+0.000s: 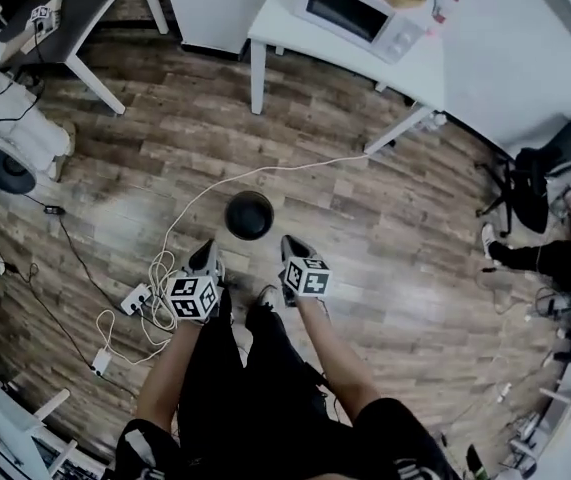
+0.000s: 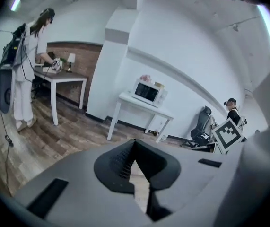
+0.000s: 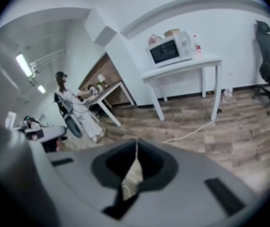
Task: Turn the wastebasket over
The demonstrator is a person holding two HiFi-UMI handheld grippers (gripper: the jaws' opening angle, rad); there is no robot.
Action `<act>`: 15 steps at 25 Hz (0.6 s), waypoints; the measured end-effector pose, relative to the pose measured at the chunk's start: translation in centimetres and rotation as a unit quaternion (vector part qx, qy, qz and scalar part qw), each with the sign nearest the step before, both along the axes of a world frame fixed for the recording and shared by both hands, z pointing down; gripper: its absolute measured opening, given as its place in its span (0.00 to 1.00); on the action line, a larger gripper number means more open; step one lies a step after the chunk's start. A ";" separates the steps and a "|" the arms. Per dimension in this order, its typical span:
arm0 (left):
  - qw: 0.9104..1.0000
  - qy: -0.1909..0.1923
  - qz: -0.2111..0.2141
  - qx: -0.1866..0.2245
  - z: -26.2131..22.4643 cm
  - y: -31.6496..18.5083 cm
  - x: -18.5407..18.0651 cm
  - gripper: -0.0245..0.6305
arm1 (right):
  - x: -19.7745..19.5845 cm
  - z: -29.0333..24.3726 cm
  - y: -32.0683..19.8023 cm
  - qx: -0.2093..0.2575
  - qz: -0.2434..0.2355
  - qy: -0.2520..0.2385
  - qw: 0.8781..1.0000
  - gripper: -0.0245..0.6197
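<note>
Below, the wastebasket (image 1: 249, 215) stood mid-floor, just ahead of the left gripper (image 1: 205, 258) and right gripper (image 1: 295, 251), both closed on nothing. Likely hazard: the white cable (image 1: 265, 171) passing near it could snag a foot and topple it.

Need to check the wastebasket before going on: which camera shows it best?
The head view: the black wastebasket sits on the wood floor, seen from above, nothing covering it. The left and right gripper views look across the room toward the white table and show none of it.
</note>
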State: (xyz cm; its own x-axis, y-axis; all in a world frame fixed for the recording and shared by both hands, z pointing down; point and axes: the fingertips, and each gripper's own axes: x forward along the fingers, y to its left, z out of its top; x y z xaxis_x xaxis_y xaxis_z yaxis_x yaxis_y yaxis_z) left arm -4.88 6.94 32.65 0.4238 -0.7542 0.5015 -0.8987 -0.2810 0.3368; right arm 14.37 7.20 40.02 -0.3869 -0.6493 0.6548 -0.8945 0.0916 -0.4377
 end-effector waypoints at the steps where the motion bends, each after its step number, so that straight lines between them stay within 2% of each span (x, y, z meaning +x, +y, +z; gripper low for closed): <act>1: 1.000 -0.003 0.000 0.020 -2.5 0.3 0.2 0.09 | 0.0 -2.1 0.2 0.018 -0.005 0.001 1.000 0.09; 3: 0.997 -0.016 0.006 0.070 -7.4 1.2 0.7 0.09 | -0.1 -6.6 1.0 0.056 -0.013 0.009 0.998 0.09; 7: 0.984 -0.045 0.028 0.169 -16.1 3.8 1.1 0.09 | -1.8 -15.0 2.8 0.123 -0.022 0.003 0.992 0.09; 12: 0.973 -0.017 0.042 0.225 -23.1 7.1 1.0 0.09 | -4.2 -24.0 5.8 0.199 -0.031 -0.015 0.979 0.09; 15: 0.971 -0.006 0.026 0.237 -26.3 8.7 -0.3 0.09 | -5.3 -27.6 8.3 0.228 -0.029 -0.009 0.973 0.09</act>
